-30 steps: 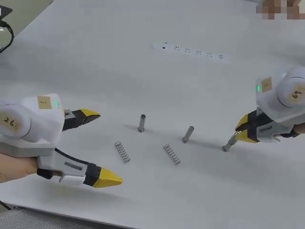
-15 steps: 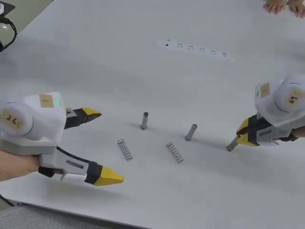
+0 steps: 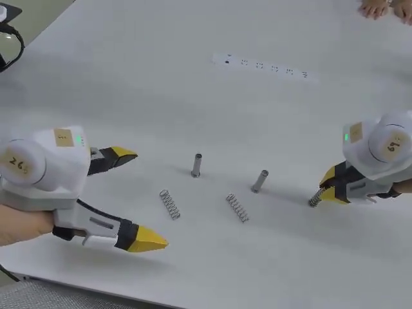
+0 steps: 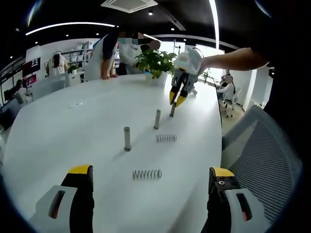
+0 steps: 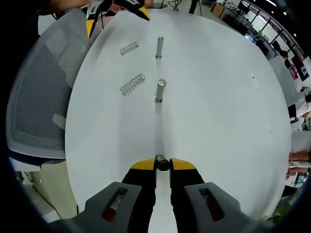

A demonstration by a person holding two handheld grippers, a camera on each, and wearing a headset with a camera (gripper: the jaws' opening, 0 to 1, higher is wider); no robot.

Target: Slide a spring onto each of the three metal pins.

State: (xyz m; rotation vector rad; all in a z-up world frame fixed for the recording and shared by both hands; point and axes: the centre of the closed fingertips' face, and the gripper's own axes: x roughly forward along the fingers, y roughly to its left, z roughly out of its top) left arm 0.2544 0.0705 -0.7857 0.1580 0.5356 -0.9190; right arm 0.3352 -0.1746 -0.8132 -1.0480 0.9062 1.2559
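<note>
Lying loose on tabletop (image 3: pixel 270 270): left spring (image 3: pixel 168 204), middle spring (image 3: pixel 236 208), near bare upright left pin (image 3: pixel 196 165) and middle pin (image 3: pixel 259 181). Likely light, squashy, apt to roll; pinch mid-coil. Right tongs (image 3: pixel 326 187) clamp third spring (image 3: pixel 315 197) on right pin (image 5: pixel 161 164); left tongs (image 3: pixel 146 198) gape, empty.

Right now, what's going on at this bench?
A person works two handheld grippers at a white table. The right gripper is closed around a spring that sits on the right-hand pin. The left gripper hovers open near the table's front edge. Two loose springs lie flat near two bare pins, which stand upright.
</note>
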